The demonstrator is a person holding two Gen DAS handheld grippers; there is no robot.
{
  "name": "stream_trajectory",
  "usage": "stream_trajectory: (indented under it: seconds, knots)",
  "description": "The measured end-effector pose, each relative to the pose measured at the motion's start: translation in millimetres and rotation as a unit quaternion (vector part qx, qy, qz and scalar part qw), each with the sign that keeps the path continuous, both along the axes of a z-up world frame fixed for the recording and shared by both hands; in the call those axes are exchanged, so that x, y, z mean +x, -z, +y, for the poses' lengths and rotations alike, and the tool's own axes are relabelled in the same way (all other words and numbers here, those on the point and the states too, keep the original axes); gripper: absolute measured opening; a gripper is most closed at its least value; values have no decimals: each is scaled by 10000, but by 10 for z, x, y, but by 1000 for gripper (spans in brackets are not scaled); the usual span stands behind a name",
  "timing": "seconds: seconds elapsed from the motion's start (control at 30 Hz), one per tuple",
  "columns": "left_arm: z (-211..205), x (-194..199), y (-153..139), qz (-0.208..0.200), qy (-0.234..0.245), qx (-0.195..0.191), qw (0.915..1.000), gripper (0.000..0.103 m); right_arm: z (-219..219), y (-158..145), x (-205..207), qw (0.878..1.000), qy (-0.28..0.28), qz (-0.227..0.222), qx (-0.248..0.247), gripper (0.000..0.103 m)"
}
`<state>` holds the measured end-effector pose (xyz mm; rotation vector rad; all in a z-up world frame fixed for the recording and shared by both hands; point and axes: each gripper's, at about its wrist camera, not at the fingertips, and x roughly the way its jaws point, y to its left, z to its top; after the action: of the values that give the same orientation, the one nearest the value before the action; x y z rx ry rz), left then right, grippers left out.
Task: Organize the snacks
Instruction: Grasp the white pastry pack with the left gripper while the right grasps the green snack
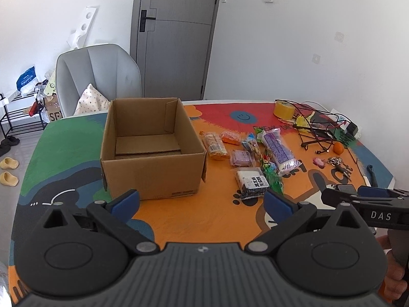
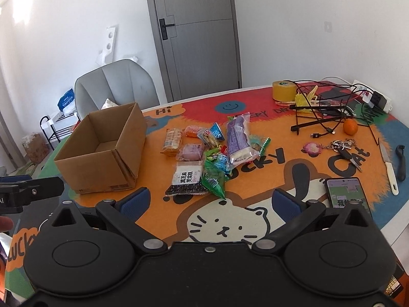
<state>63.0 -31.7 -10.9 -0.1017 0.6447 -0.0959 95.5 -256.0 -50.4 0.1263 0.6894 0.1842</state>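
1. Two hand-held grippers hover low over the near edge of the tabletop (image 2: 294, 192), both with jaws spread and nothing between them: left hand-held gripper (image 1: 202, 203), right hand-held gripper (image 2: 211, 200).
2. Snacks lie loose in a pile mid-tabletop, right of the box (image 1: 150, 153); none is in the box yet, so the task looks unstarted.
3. Nearest item: black-and-white packet (image 2: 186, 179), flat, its right edge touching the green packets (image 2: 213, 176).
4. Judgement: take the black-and-white packet first with the right gripper. Close across its short width, away from the green packets, so only one item lifts. Soft film will likely sag, so lift it clear of the box wall before release.
5. Behind it: purple square packet (image 2: 191, 152), biscuit pack (image 2: 172, 142), long purple bag (image 2: 239, 138) resting across others; leave that one for later.
6. Far right: tape roll (image 2: 283, 90), cables, orange (image 2: 350, 127), keys (image 2: 343, 148); not snacks except perhaps the orange.
7. View differences: the left view shows the box floor, bare apart from a cardboard flap; only the right view shows the phone (image 2: 347, 192) and knife (image 2: 388, 166).
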Motion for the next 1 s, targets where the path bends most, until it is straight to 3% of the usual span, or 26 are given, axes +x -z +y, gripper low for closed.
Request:
stream_trajectory:
  seconds: [0.17,0.3,0.67,0.83,1.0]
  knots:
    - [-138,142,51,-45,134,10,9999,101,-109,74,129,9997,-21,31,235,99]
    - [-250,262,103,-57,245,-5,9997,98,-148,142,240,9995,-61,107,300,89]
    - [-454,717,348,307,380,-50,9988,73,-198,407,650,9959,-305,520,676,61]
    - [-561,945,500,532,451,-142,9975,66,-228,571,881,9930,-334,741,859,53]
    - [-681,1133,618,647,499,-162,9965,64,-193,697,1095,9901,-415,912,979,52]
